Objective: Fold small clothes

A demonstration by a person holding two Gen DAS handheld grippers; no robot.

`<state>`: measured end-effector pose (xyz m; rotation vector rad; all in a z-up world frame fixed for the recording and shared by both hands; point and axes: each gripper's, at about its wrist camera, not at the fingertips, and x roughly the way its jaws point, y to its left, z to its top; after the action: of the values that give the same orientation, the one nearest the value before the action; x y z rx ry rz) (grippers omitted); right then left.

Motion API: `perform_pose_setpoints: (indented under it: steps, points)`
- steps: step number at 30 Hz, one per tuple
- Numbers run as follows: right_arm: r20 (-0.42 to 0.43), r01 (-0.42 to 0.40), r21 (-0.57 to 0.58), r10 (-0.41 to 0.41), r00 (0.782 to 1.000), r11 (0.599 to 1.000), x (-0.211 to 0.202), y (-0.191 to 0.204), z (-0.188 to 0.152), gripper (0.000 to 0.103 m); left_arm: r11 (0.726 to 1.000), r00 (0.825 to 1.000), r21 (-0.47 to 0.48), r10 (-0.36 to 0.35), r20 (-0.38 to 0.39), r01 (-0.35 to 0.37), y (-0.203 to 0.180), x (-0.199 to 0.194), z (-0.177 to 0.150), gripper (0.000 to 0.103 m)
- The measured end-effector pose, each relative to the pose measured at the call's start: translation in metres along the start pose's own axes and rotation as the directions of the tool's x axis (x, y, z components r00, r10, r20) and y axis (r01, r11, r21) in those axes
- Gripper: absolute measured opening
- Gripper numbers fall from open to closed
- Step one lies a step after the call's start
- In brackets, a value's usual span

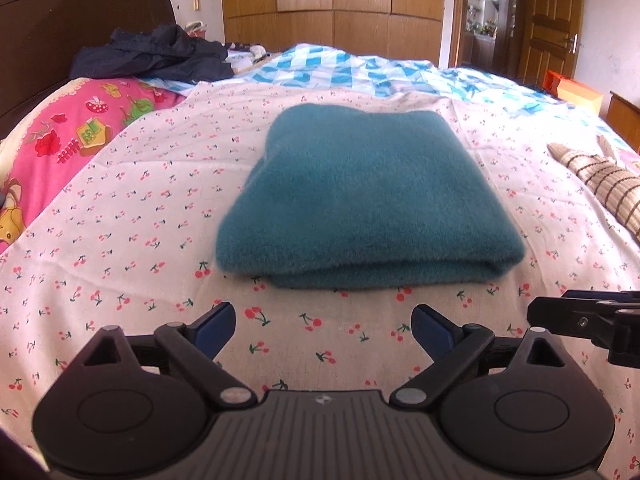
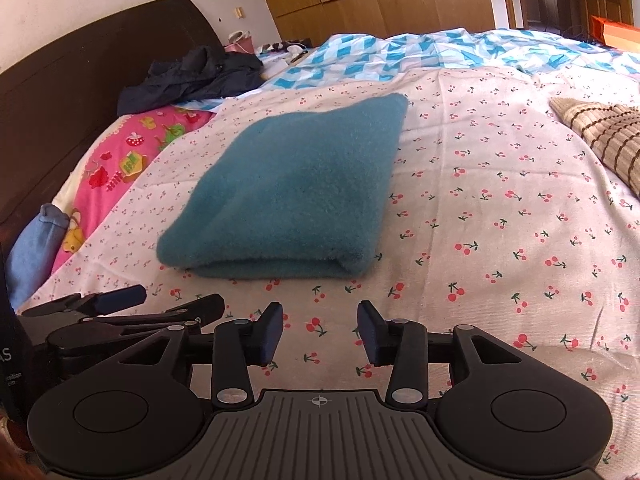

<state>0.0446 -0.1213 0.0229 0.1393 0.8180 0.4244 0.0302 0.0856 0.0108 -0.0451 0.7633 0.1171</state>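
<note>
A teal fuzzy garment (image 1: 368,196) lies folded in a neat rectangle on the cherry-print bedsheet (image 1: 120,216); it also shows in the right wrist view (image 2: 296,192). My left gripper (image 1: 324,330) is open and empty, just short of the garment's near folded edge. My right gripper (image 2: 320,334) is open and empty, also short of that edge, a little to its right. The right gripper's fingers (image 1: 576,316) show at the right of the left wrist view. The left gripper's fingers (image 2: 120,298) show at the left of the right wrist view.
A beige striped garment (image 1: 604,184) lies on the sheet to the right, also in the right wrist view (image 2: 604,136). A dark jacket (image 1: 160,56) lies by the headboard. A pink cartoon pillow (image 1: 80,136) is at left. A blue-checked quilt (image 1: 360,68) is behind.
</note>
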Motion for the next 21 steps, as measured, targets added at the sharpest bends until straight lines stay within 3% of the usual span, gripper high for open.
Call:
perform_pose_setpoints:
  steps: [9, 21]
  points:
    - [-0.046, 0.049, -0.001, -0.049, 0.998, 0.999, 0.01, -0.005, -0.009, 0.043, 0.998, 0.998, 0.051, 0.027, -0.052, -0.024, -0.011, 0.003, -0.003, 0.1]
    - [-0.044, 0.063, -0.007, -0.063, 0.997, 0.998, 0.011, -0.006, -0.013, 0.047, 0.996, 0.998, 0.084, 0.04, -0.041, -0.037, -0.016, -0.001, -0.004, 0.1]
